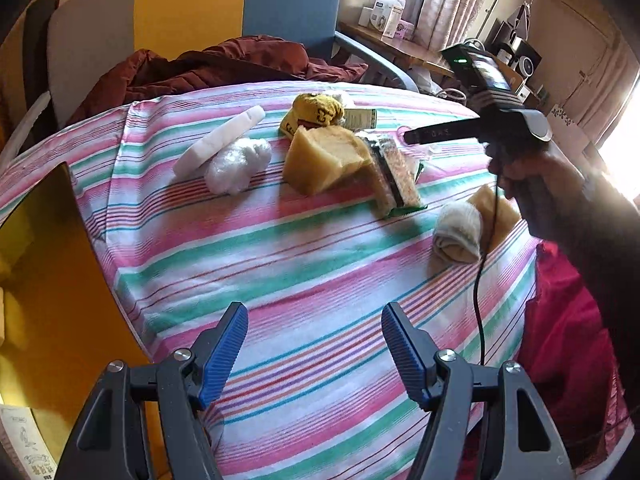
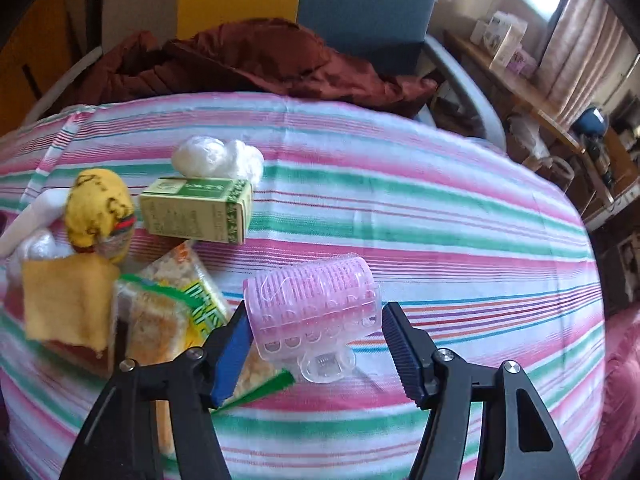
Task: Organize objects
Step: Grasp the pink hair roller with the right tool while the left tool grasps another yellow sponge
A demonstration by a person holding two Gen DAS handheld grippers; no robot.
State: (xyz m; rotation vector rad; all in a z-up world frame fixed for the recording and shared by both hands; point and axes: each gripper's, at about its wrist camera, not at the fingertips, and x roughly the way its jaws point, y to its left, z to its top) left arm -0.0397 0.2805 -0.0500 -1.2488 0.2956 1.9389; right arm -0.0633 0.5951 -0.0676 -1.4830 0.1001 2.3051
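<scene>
In the right wrist view a pink hair roller (image 2: 312, 296) lies on the striped cloth (image 2: 440, 216) between the jaws of my right gripper (image 2: 316, 320). The left pad (image 2: 234, 356) is against the roller's end and a thin gap shows at the right pad, so the gripper is open. To the left sit a green box (image 2: 196, 210), a yellow sock (image 2: 98, 208), a yellow sponge (image 2: 66, 296) and a snack packet (image 2: 172, 308). My left gripper (image 1: 314, 320) hangs open over bare striped cloth (image 1: 280, 248), with nothing between its fingers. The sponge (image 1: 324, 160) and packet (image 1: 394, 172) lie farther off.
A white bar (image 1: 218, 146), a plastic-wrapped white wad (image 1: 238, 164) and a rolled cream sock (image 1: 458, 234) also lie on the cloth. A maroon jacket (image 1: 208, 68) lies at the far edge before a blue chair (image 1: 292, 4). Red fabric (image 1: 568, 340) hangs at the right edge.
</scene>
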